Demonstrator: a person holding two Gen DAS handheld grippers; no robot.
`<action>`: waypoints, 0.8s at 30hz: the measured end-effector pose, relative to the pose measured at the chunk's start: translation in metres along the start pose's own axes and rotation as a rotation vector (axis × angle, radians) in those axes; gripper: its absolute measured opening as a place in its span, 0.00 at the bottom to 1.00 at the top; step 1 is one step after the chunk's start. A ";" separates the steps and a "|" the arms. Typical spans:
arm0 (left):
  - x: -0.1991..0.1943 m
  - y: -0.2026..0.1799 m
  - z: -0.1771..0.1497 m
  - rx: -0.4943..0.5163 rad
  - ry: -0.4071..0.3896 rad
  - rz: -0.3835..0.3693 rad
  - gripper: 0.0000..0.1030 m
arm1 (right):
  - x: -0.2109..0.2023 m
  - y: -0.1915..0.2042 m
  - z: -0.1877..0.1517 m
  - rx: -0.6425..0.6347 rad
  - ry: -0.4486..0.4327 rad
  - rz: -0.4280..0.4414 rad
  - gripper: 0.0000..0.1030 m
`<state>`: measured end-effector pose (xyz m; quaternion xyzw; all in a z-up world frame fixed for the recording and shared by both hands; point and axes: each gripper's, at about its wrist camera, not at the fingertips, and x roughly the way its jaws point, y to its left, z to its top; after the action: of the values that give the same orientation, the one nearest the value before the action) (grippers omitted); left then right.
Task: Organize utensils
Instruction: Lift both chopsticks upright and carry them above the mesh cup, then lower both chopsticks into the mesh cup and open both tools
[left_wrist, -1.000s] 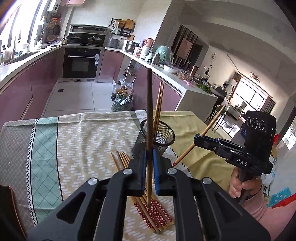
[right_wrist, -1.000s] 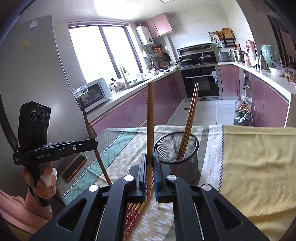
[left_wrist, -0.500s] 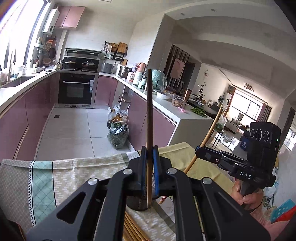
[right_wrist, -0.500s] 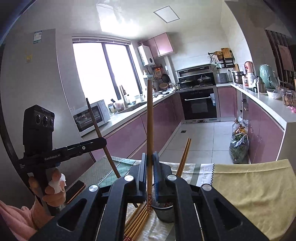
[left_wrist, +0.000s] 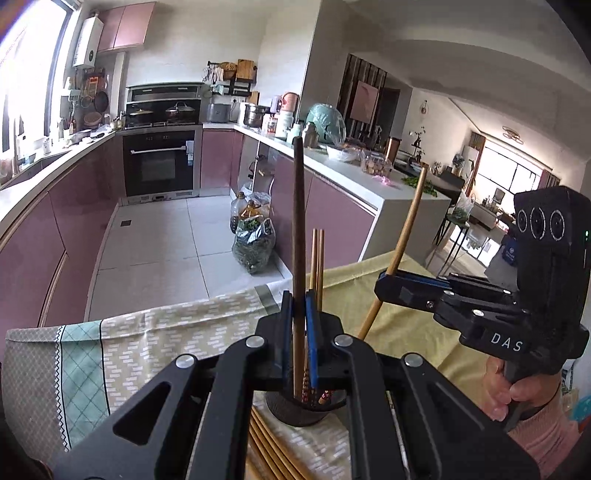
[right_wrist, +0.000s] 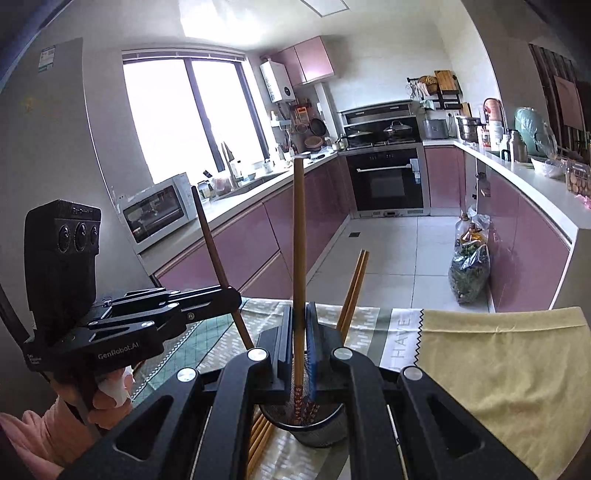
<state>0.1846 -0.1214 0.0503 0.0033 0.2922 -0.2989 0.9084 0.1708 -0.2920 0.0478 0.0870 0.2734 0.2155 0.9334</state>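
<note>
Two grippers, one chopstick each, both poised right above the black mesh cup. The left gripper (left_wrist: 298, 332) is clamped on a dark brown chopstick (left_wrist: 298, 229) that stands close to upright between its blue pads, lower end poking down into the mesh cup (left_wrist: 295, 410) directly beneath the fingers. The right gripper (right_wrist: 299, 339) is pinching a lighter tan chopstick (right_wrist: 299, 236) the same way, upright, its red patterned tip dipping into the mouth of that same cup (right_wrist: 314, 428) right below the jaws.

From the left wrist view you can see the right gripper (left_wrist: 391, 284) off to the right side, its chopstick (left_wrist: 404, 236) slanting up and away. From the right wrist view the left gripper (right_wrist: 221, 295) sits over to the left with its dark stick (right_wrist: 214, 254) leaning at an angle.

Already in the cup: a pair of chopsticks (right_wrist: 354, 288) leaning out just right of the right gripper's fingers, and they show as two thin sticks (left_wrist: 317, 258) right behind the left gripper's pads too.

More loose chopsticks (left_wrist: 269, 450) lie flat on the tablecloth (left_wrist: 166, 343) below and slightly left of the left gripper, touching or very near the cup's base. Right view shows that bundle (right_wrist: 258, 435) just left of the cup, under the gripper body.
</note>
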 end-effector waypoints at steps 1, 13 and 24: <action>0.006 0.000 -0.003 0.005 0.021 0.005 0.07 | 0.005 -0.002 -0.002 0.004 0.023 -0.001 0.05; 0.047 0.010 -0.021 0.000 0.131 0.019 0.08 | 0.049 -0.017 -0.020 0.044 0.183 -0.041 0.06; 0.036 0.019 -0.028 -0.050 0.101 0.052 0.29 | 0.052 -0.019 -0.027 0.067 0.159 -0.043 0.25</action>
<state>0.2036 -0.1201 0.0051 0.0034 0.3448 -0.2673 0.8998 0.2023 -0.2847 -0.0044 0.0950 0.3556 0.1924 0.9097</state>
